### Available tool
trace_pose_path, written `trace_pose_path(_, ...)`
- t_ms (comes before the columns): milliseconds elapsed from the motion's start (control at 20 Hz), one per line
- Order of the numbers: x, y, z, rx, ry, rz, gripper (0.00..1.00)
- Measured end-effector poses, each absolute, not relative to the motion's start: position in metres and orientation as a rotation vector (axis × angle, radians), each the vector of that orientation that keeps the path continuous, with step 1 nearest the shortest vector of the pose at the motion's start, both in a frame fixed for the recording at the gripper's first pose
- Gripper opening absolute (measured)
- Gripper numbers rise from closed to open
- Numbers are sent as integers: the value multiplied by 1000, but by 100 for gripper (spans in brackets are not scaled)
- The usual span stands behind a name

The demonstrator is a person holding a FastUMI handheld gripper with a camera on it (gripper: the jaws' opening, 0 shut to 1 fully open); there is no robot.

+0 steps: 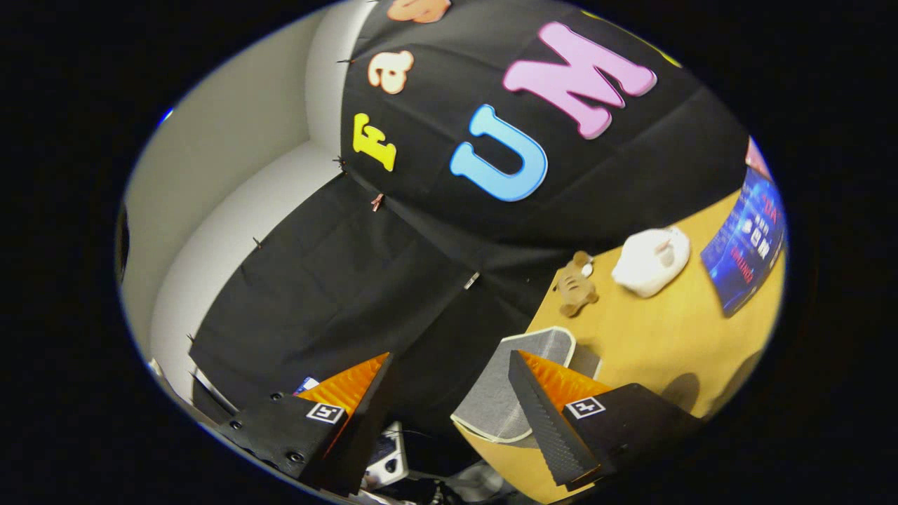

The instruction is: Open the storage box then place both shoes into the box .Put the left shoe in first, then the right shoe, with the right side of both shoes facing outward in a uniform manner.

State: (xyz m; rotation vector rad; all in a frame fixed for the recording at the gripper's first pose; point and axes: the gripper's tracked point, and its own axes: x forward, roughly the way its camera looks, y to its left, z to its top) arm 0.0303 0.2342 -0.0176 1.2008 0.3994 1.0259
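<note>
My gripper (450,356) is open, its two fingers wide apart, and the view is tilted towards the booth's black cloth wall. A grey fabric thing with a white rim (501,400), possibly a shoe, lies at the near corner of the wooden table (666,337). It sits just behind my right finger (547,414) and reaches partly into the gap. Neither finger presses on it. The left finger (351,400) hangs off the table's edge, in front of the black cloth.
Beyond the fingers on the table lie a small brown plush toy (575,284), a white soft object (652,261) and a blue printed booklet (747,242). A white wall (231,161) stands past the cloth. Small unclear items (389,456) show below the fingers.
</note>
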Motion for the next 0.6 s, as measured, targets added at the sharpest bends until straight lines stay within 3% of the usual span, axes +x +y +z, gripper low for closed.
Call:
trace_pose_path(300,40,313,-84,1367,702,1182,98)
trace_pose_path(600,40,377,-165,1438,1023,1180,96)
